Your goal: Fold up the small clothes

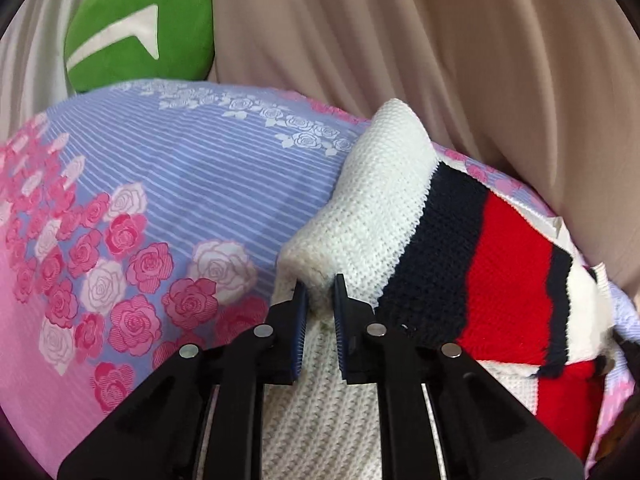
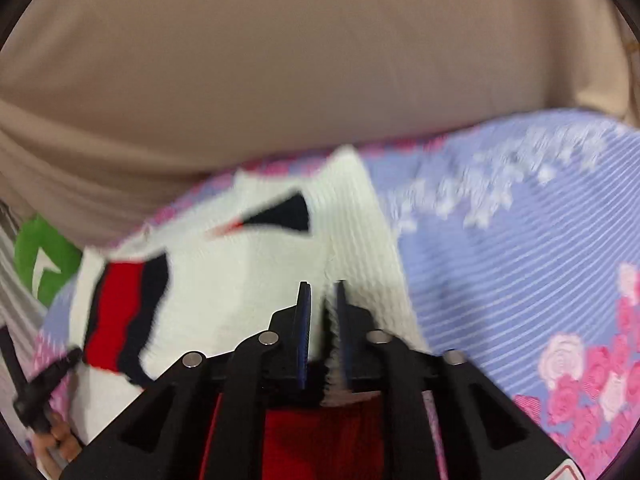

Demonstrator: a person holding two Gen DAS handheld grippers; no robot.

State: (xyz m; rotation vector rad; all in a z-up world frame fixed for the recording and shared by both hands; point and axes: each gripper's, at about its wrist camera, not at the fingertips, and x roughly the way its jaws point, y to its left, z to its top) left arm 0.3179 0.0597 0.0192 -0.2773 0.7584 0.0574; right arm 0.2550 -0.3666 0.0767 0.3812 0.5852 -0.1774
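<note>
A small knitted sweater (image 1: pixel 384 208), white with navy and red stripes, lies on a bed sheet (image 1: pixel 192 168) printed with blue stripes and pink roses. My left gripper (image 1: pixel 320 284) is shut on a white fold of the sweater, a sleeve or edge, lifted slightly. In the right wrist view the sweater (image 2: pixel 240 272) is blurred; my right gripper (image 2: pixel 323 292) is shut on its white knit edge, with red fabric under the fingers. The left gripper (image 2: pixel 44 384) and the hand holding it show at the lower left of the right wrist view.
A green plush cushion (image 1: pixel 136 28) with a white mark sits at the far left edge of the bed; it also shows in the right wrist view (image 2: pixel 44 260). A beige curtain or cloth (image 1: pixel 440 40) hangs behind the bed along its far side.
</note>
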